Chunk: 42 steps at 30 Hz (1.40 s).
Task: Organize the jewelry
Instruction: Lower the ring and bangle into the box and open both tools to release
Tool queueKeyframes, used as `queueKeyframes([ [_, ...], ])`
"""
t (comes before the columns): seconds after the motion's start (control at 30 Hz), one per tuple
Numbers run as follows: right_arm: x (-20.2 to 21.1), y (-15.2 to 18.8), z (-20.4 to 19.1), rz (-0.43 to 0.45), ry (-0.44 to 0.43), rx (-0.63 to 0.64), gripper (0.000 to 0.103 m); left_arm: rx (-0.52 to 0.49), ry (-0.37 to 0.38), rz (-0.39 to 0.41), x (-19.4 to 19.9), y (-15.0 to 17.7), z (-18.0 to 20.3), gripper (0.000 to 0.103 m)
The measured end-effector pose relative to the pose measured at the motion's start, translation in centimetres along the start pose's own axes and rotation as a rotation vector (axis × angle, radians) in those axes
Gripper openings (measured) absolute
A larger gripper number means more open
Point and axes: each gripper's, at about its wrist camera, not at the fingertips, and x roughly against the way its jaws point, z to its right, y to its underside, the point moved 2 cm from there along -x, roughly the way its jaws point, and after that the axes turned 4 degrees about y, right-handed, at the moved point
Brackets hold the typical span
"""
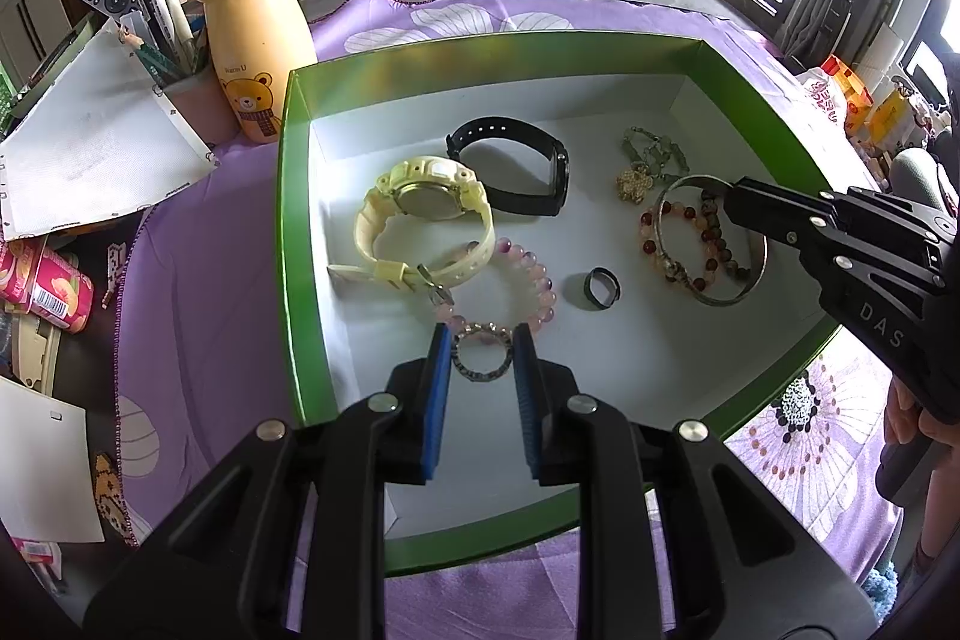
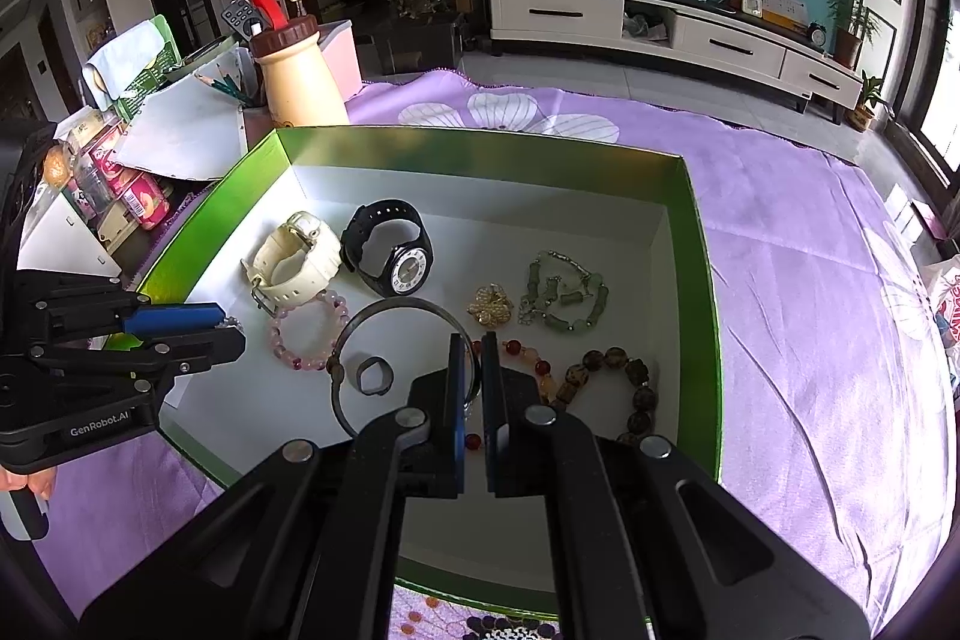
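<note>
Purple flowered cloth under a green box (image 1: 288, 196) of jewelry. Right gripper (image 2: 474, 346) is pinched on the silver bangle (image 2: 384, 310); left gripper (image 1: 482, 334) clamps a small chain bracelet (image 1: 480, 370). Lifting either could snag neighbouring beads.

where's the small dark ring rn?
The small dark ring lies on the box floor, centre-right in the left wrist view, between the pink bead bracelet and the metal bangle.
</note>
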Motion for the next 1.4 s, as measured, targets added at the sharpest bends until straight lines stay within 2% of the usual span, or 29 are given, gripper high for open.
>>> queueKeyframes([
  [1.4, 0.26, 0.07, -0.06, -0.003, -0.011, 0.003, 0.005, -0.006, -0.017, -0.009, -0.23, 0.03, 0.2, 0.021],
])
